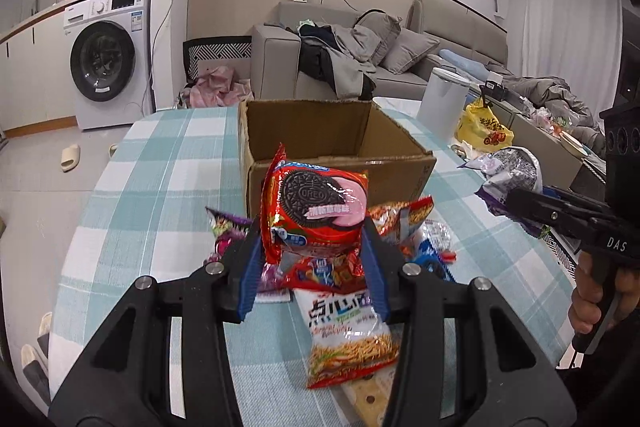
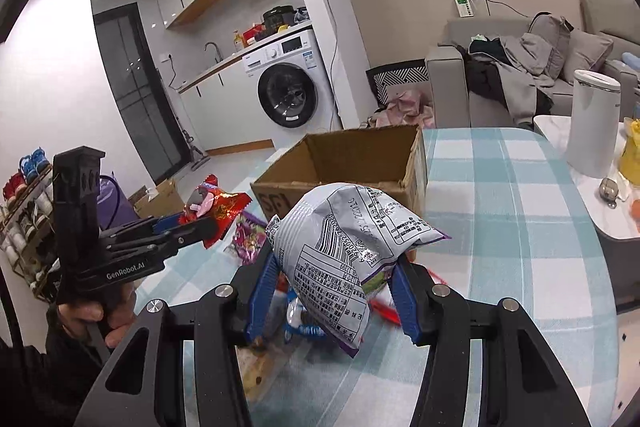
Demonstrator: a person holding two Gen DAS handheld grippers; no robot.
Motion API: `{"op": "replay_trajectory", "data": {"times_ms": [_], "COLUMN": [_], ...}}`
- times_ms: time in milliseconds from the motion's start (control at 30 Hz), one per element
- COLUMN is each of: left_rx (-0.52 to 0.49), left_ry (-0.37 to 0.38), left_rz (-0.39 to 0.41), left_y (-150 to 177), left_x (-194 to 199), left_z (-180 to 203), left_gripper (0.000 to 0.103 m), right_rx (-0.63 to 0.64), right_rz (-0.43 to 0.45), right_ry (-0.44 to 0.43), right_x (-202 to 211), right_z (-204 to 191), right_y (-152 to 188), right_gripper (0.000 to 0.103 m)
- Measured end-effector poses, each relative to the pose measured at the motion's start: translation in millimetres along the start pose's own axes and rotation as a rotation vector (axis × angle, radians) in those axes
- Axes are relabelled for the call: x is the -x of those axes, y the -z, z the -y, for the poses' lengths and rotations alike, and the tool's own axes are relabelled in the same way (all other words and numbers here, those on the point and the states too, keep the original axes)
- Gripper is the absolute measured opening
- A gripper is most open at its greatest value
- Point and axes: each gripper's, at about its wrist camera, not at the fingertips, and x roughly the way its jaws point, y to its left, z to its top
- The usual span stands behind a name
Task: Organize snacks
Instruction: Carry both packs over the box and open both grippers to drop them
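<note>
Left claw [image 1: 314,263] clamps the Oreo pack [image 1: 316,211]; right claw [image 2: 334,293] pinches the silver snack bag [image 2: 344,247]. Both hang short of the cardboard box [image 1: 332,147] at 12 o'clock. Risk: slick foil slipping out, missing the box.

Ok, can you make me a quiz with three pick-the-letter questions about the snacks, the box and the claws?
1. Where is the cardboard box?
A. On the checked table, behind the snack pile
B. On the sofa
C. On the floor by the washing machine

2. What colour is the Oreo packet?
A. Green
B. Red
C. Yellow

3. What is the right claw doing?
A. Hanging open with nothing in it
B. Squeezing a silver-grey snack bag
C. Holding a cup

Answers:
1 A: the box stands on the table, past the loose packets.
2 B: its wrapper is red, gripped in the left claw.
3 B: the blue pads press the bag's sides.
</note>
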Motion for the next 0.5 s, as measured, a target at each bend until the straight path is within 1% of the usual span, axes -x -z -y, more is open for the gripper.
{"op": "replay_trajectory", "data": {"times_ms": [367,500], "left_rx": [-0.035,-0.027], "left_ry": [-0.007,-0.010], "left_rz": [0.023,0.027], "left_y": [-36,-48], "left_x": [-21,-30], "left_z": [17,16], "left_gripper": [0.042,0.042], "right_rx": [-0.011,-0.011], "right_rz": [0.022,0.016], "right_ry": [0.015,0.015], "right_x": [-13,-25], "right_z": [5,7], "right_y": [-33,-41], "right_gripper": [0.053,0.053]}}
